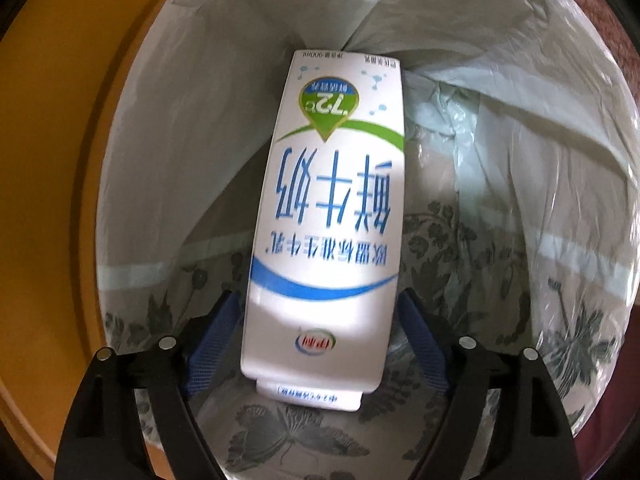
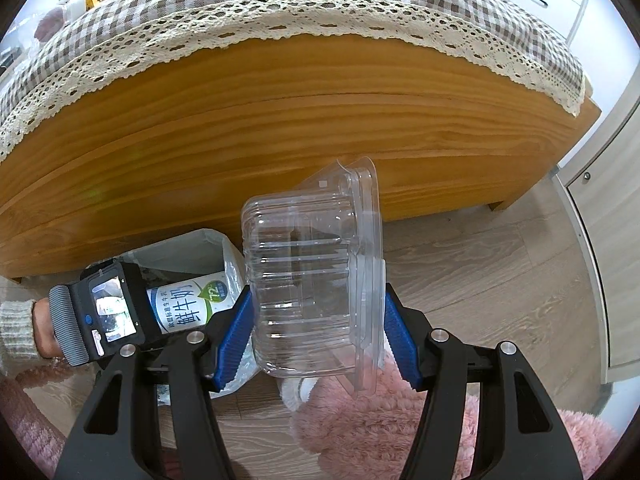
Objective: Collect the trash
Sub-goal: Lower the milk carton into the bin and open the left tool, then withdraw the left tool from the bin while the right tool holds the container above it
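A white milk carton (image 1: pixel 328 208) with blue lettering hangs head down inside the bin liner (image 1: pixel 500 80), a pale plastic bag over a patterned bin. My left gripper (image 1: pixel 320 300) straddles the carton's lower end, blue pads close beside its sides with thin dark slivers showing, so it looks open. From the right wrist the same carton (image 2: pixel 188 300) pokes into the bin (image 2: pixel 180 248), with a hand (image 2: pixel 40 332) behind that gripper. My right gripper (image 2: pixel 316 304) is shut on a clear plastic clamshell box (image 2: pixel 308 272), held on its side above the floor.
A wooden cabinet front (image 2: pixel 280 120) under a checked, lace-edged cloth (image 2: pixel 320 0) rises just behind the bin. Pink fluffy fabric (image 2: pixel 380 420) lies below the right gripper on pale wood flooring (image 2: pixel 480 260). A white door (image 2: pixel 608 240) stands at the right.
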### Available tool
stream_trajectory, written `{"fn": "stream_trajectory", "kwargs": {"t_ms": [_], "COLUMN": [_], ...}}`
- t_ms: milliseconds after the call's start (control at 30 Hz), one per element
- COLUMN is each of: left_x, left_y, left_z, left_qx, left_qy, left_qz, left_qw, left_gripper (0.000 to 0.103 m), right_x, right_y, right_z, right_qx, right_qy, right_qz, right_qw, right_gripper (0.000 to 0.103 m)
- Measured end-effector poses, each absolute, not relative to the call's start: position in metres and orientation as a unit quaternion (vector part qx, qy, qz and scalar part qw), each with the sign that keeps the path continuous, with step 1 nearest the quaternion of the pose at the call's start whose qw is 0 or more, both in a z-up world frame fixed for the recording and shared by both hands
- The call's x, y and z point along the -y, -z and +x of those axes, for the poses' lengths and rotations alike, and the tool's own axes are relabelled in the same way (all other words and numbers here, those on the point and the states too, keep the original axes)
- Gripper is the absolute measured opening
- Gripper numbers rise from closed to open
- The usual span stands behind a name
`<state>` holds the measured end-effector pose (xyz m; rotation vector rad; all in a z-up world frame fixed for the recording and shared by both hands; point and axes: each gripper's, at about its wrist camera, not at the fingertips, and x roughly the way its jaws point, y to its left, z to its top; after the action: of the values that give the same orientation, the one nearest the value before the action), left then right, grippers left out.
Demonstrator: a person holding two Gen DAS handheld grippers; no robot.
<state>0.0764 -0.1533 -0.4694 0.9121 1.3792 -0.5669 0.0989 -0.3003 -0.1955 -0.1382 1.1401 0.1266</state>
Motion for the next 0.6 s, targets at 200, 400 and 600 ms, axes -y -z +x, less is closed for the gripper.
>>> {"fn": "stream_trajectory", "kwargs": {"t_ms": [200,400,600], "left_x": [0.146,0.146,0.125], "left_y": [0.449,0.471,0.479], "left_z": [0.065,0.059,0.085], "left_qx": [-0.588,-0.609,-0.664], "left_qy": [0.254,0.241,0.228], "left_qz": [0.413,0.408,0.319], "left_qw": [0.647,0.636,0.636], "left_gripper": [0.051,0.029,0.029], "right_x": [0.302,0.302,0.302], "right_y": [0.193,0.192,0.192], "right_z": [0.097,0.094,0.096], "right_qx": [-0.537,-0.536,-0.537], "right_qy": [-0.061,-0.063,-0.064], "right_qz": [-0.063,-0.064,-0.064], "right_qw": [0.839,0.839,0.839], "right_gripper": [0.060,0.060,0.060]}}
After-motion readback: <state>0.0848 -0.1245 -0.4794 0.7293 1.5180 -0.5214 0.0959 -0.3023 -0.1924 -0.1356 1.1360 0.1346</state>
